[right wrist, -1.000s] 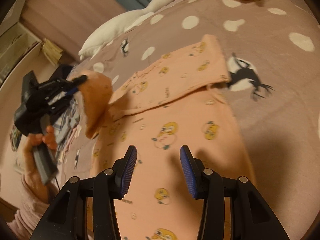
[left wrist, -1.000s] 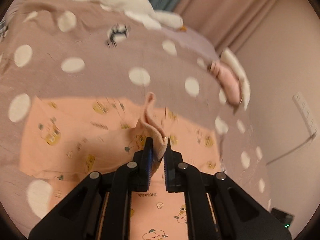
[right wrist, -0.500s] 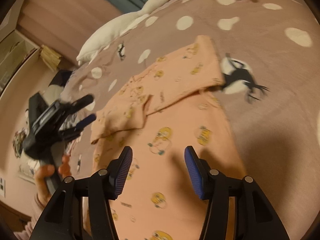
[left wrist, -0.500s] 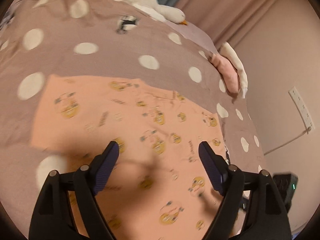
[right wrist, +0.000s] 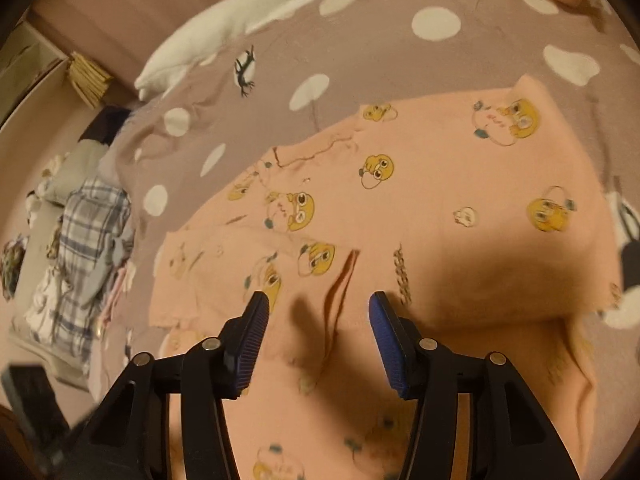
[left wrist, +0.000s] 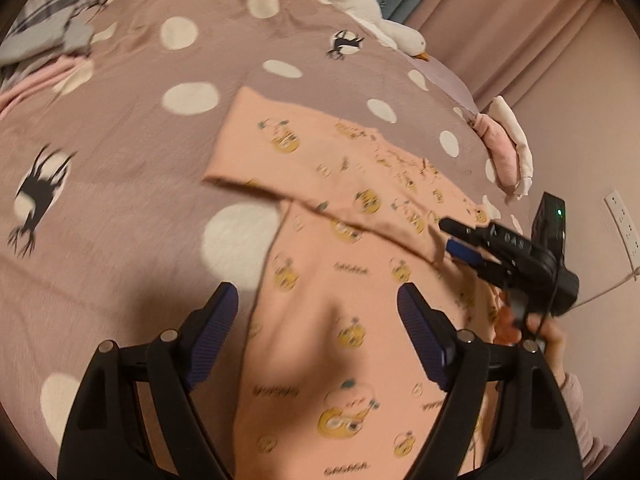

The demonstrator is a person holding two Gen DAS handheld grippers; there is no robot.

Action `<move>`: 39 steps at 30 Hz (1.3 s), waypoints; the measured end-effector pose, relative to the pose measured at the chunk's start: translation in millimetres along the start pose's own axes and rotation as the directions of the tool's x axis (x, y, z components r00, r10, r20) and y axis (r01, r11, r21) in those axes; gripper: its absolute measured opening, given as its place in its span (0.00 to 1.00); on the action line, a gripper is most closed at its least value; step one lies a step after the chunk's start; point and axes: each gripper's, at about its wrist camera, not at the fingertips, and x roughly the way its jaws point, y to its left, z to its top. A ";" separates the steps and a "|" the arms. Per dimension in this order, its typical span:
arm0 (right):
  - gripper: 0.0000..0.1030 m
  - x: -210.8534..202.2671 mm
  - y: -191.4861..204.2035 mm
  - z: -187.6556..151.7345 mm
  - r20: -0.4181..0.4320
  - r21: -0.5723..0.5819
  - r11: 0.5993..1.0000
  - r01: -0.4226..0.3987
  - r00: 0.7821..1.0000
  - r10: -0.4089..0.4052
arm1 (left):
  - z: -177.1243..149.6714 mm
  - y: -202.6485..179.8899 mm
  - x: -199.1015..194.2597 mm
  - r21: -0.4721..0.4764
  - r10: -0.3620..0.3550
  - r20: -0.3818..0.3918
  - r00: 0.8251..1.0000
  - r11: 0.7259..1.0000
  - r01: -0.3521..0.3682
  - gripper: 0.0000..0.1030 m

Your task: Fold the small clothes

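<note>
A small peach top (left wrist: 320,280) printed with yellow cartoon ducks lies flat on the mauve polka-dot bedcover (left wrist: 120,152). One sleeve (left wrist: 288,152) is folded across its body. My left gripper (left wrist: 316,304) hovers over the lower body of the top, jaws wide open with nothing between them. My right gripper (left wrist: 448,236), held by a hand (left wrist: 536,328), sits at the right end of the folded sleeve. In the right wrist view the right gripper (right wrist: 319,308) is open just above the peach top (right wrist: 440,208), with a cloth crease (right wrist: 340,280) running between its fingers.
A white goose plush (left wrist: 360,8) lies along the far edge of the bed. Folded pink and white clothes (left wrist: 504,148) sit at the right edge near the wall. A pile of plaid clothes (right wrist: 88,232) lies to the left. A wall socket (left wrist: 624,220) is at far right.
The left gripper let go of the raised sleeve and opened wide; the sleeve now lies flat across the top. Both grippers moved across and lower over the garment, and the right opened a little.
</note>
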 end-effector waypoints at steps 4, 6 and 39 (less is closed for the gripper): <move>0.47 4.7 15.0 -1.8 0.003 -0.067 0.998 0.001 1.000 0.000 | -7.2 12.4 -5.6 -0.047 0.003 -0.006 1.000 0.999 -0.003 0.79; 0.22 12.1 27.5 -2.6 -0.013 -0.126 0.991 0.032 0.999 -0.034 | -8.6 13.6 -7.3 -0.052 0.005 -0.003 1.000 0.999 -0.005 0.79; 0.05 -54.4 9.2 53.5 0.171 -0.067 0.986 0.155 0.975 -0.142 | -17.2 -1.2 3.8 -0.028 -0.004 -0.050 0.999 1.000 0.002 0.79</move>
